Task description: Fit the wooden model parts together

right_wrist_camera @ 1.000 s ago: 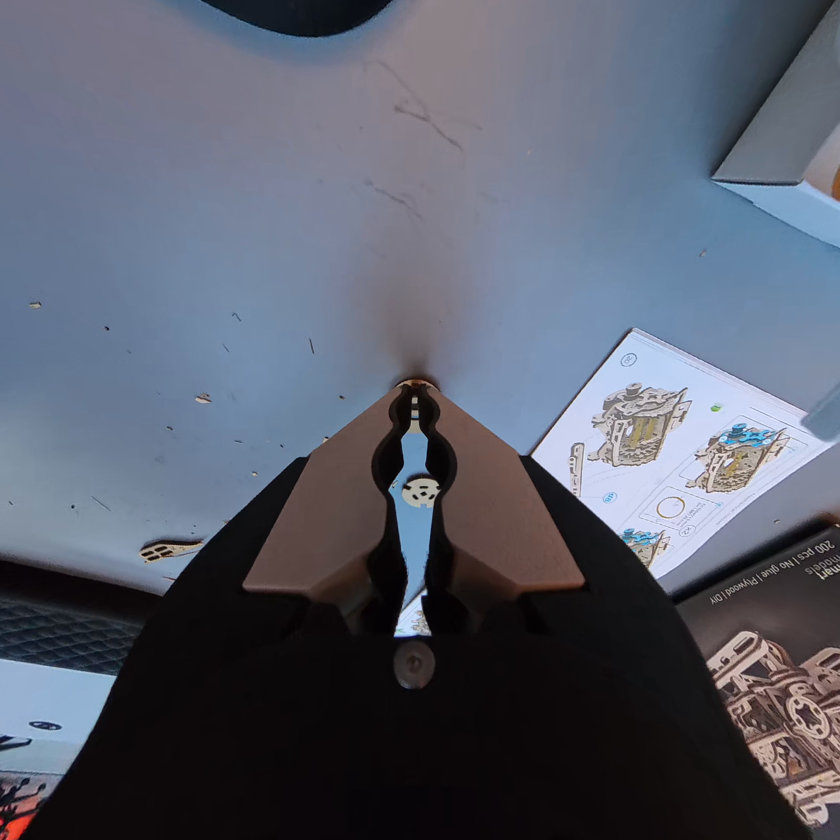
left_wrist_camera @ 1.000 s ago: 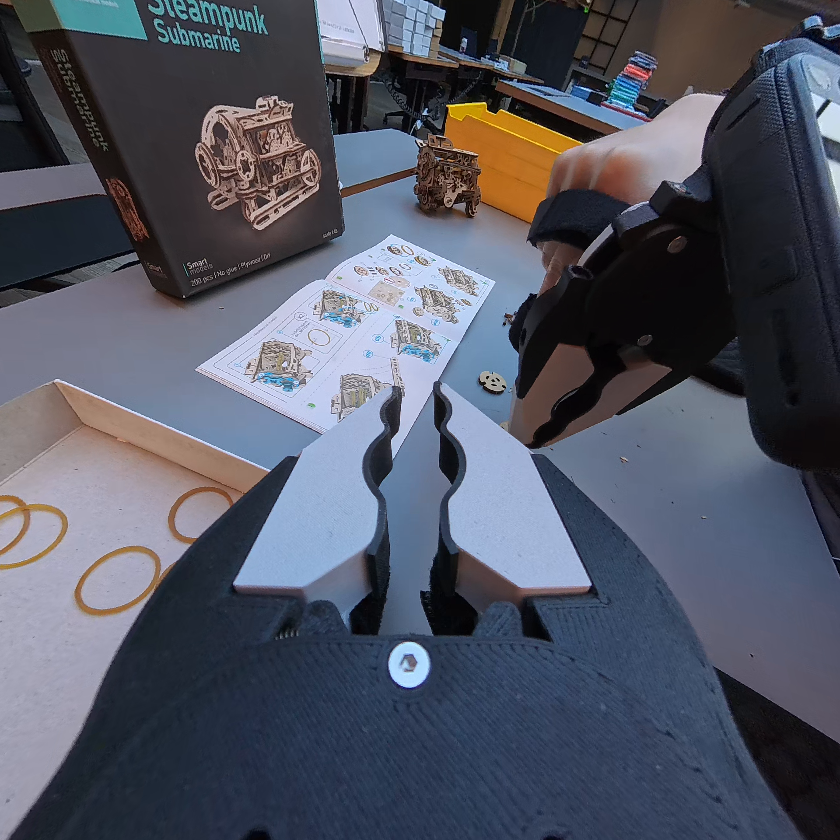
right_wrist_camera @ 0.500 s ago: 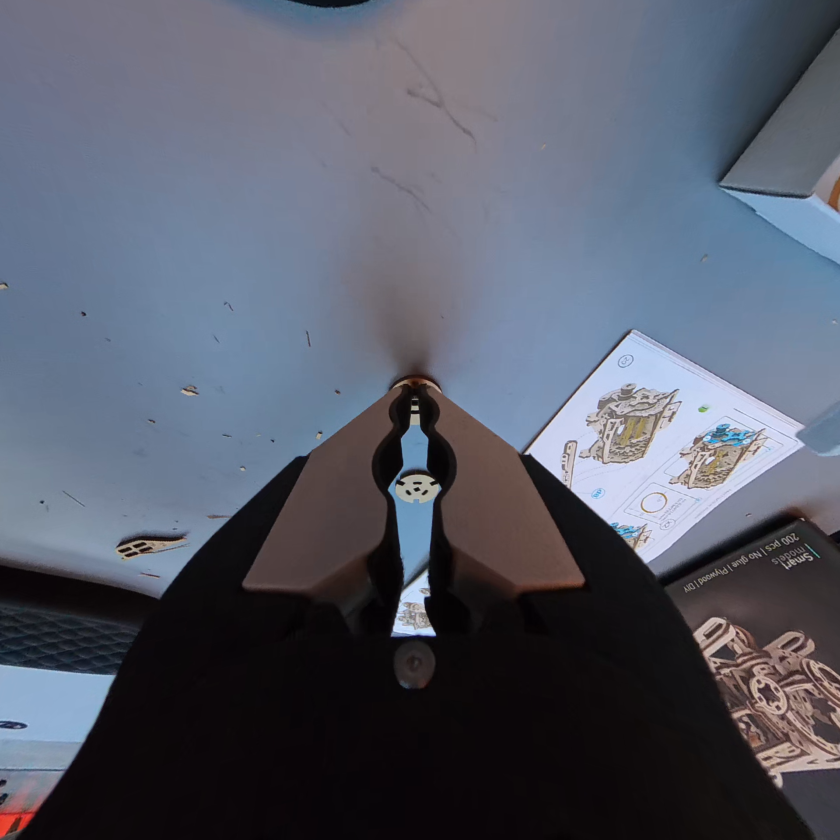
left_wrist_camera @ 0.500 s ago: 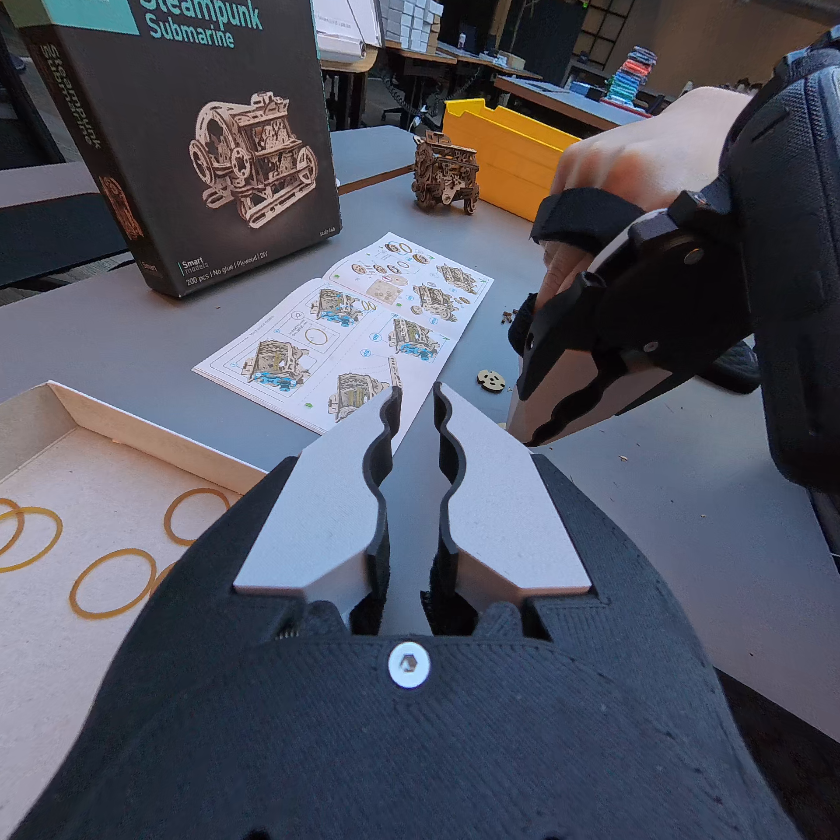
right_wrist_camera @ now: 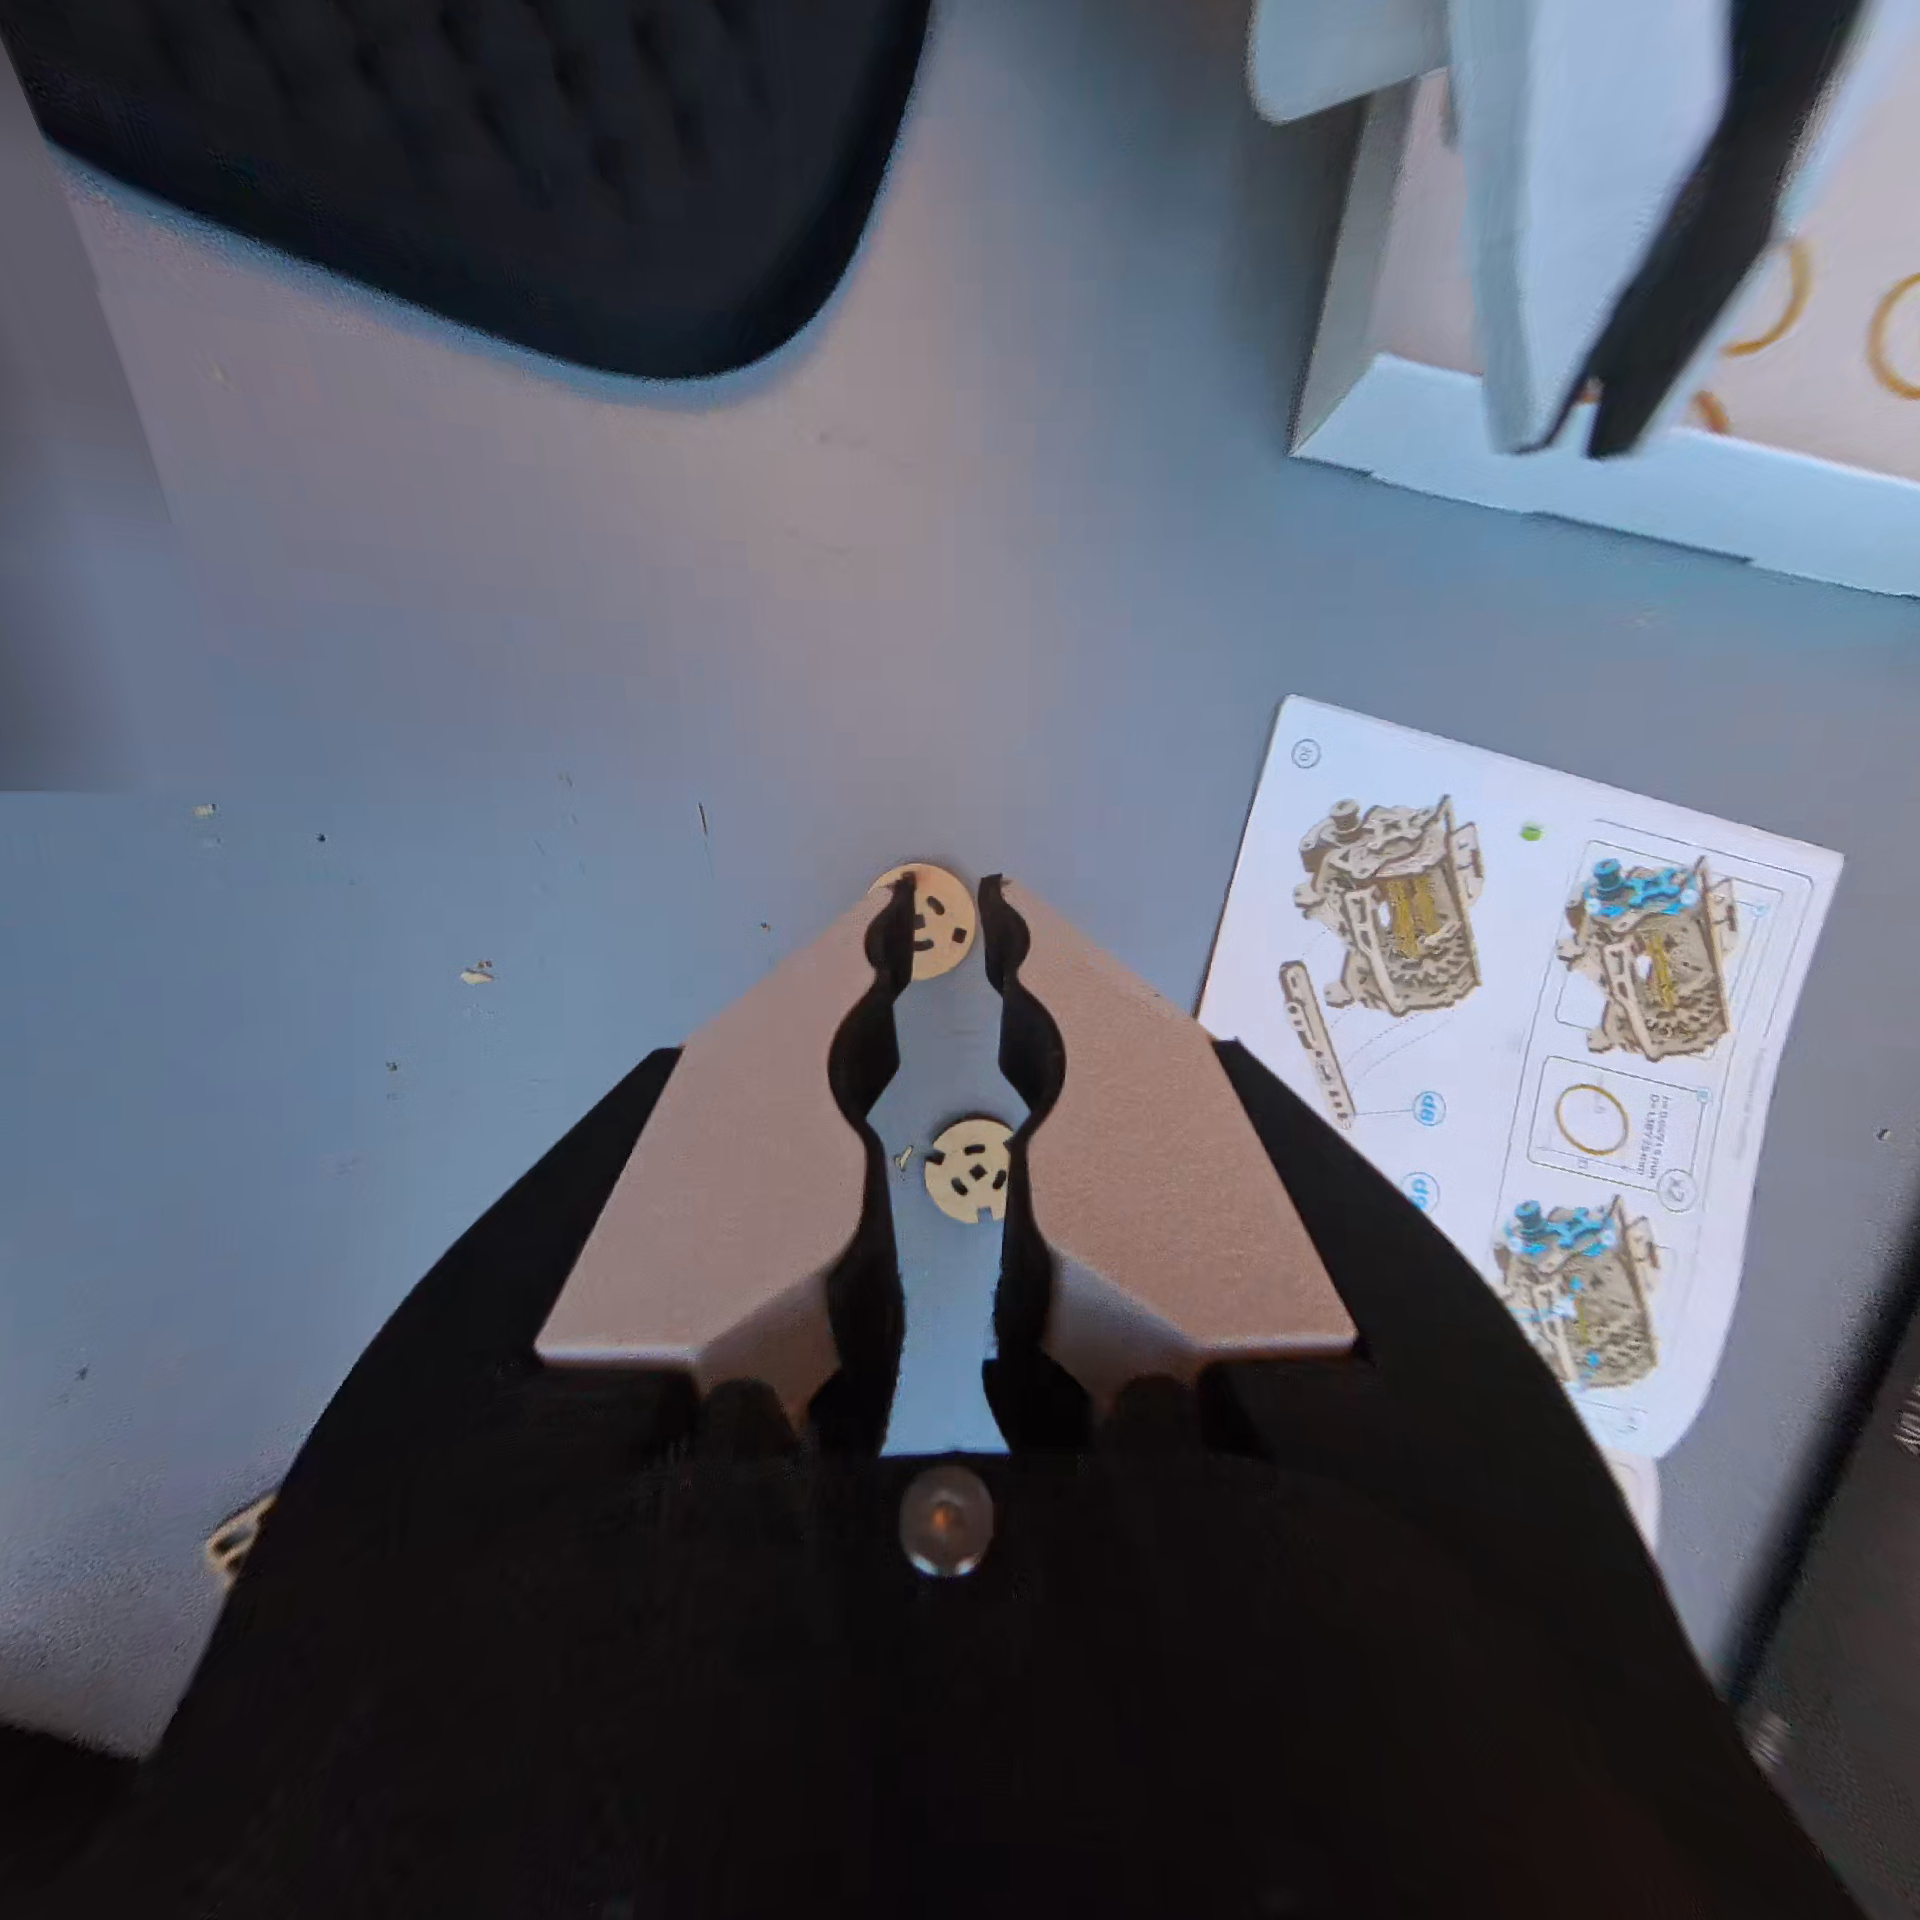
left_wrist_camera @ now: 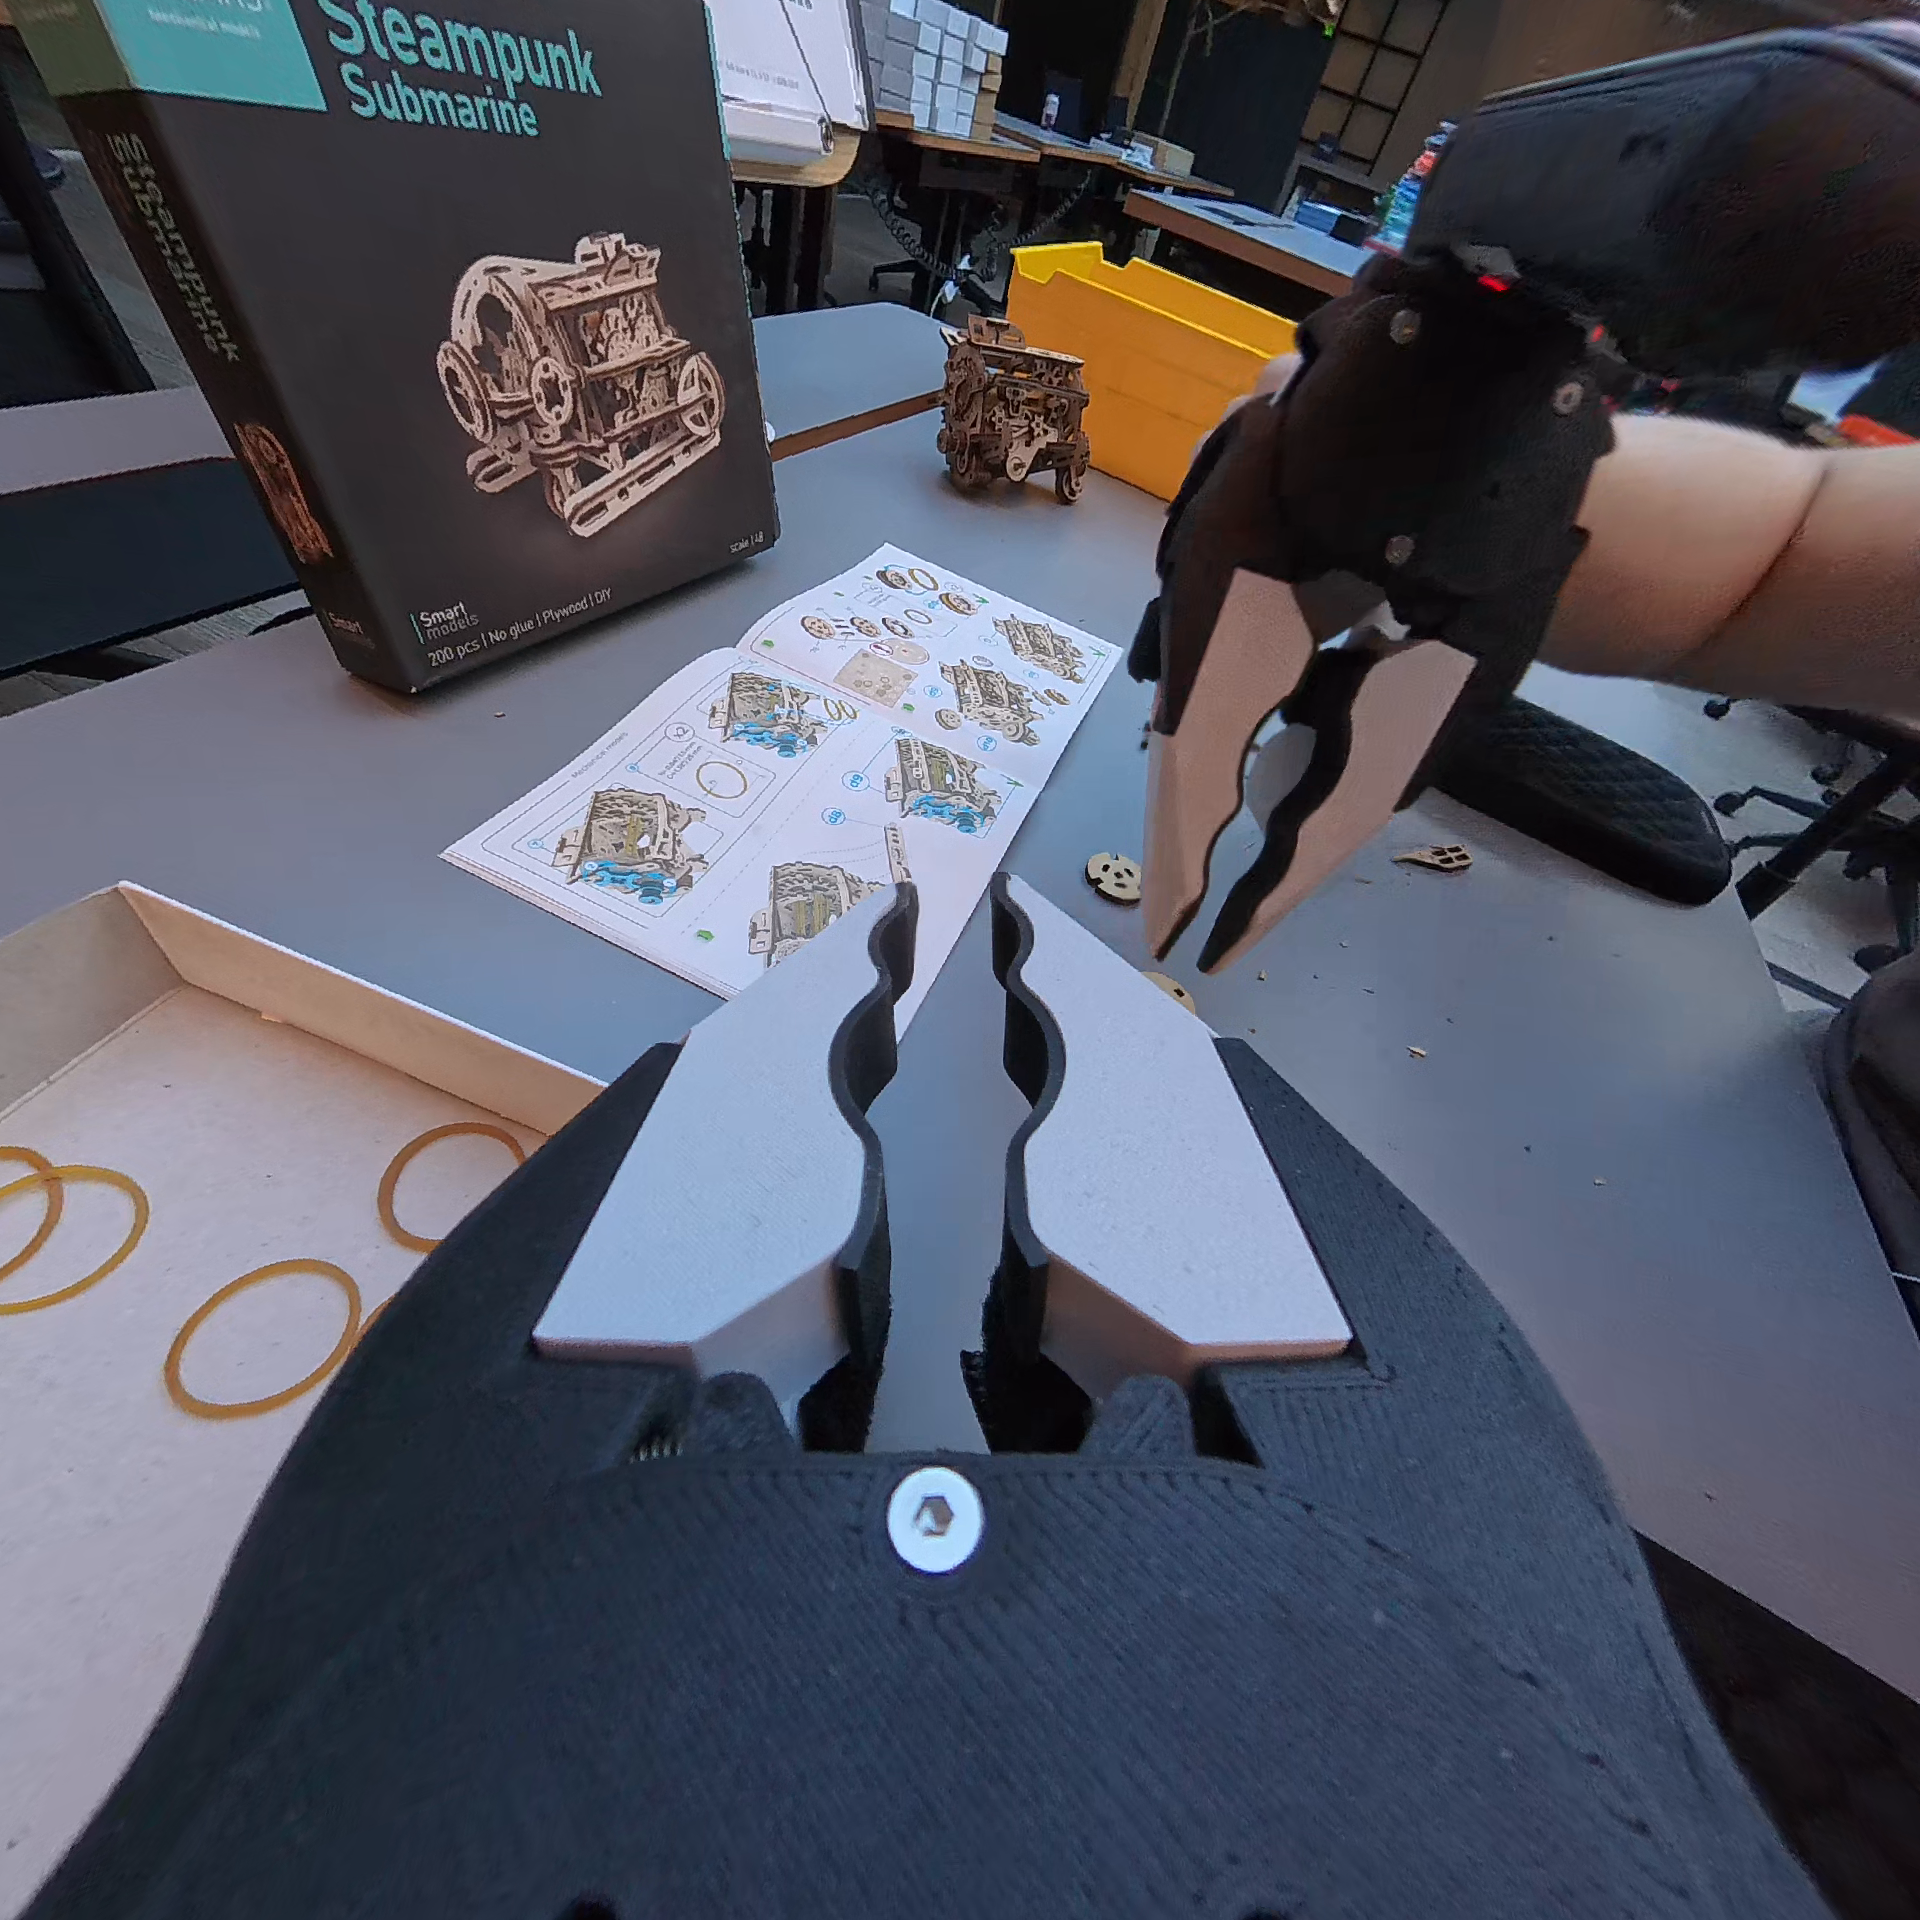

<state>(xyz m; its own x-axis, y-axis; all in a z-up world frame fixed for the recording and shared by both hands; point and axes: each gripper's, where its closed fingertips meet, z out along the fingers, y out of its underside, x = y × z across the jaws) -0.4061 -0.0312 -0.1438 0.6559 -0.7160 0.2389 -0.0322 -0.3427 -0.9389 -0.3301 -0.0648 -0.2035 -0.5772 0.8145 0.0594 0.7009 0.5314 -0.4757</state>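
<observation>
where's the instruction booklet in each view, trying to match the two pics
Left wrist view: instruction booklet lies open at centre, just beyond the left gripper.
Right wrist view: it lies at the right edge, beside the right gripper.
Shared landmark: the cardboard tray with rubber bands.

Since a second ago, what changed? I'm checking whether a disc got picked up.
The right gripper rose off the table and opened, leaving the wooden disc lying there, not picked up. The left gripper stayed open and empty; the second disc and booklet unmoved.
</observation>
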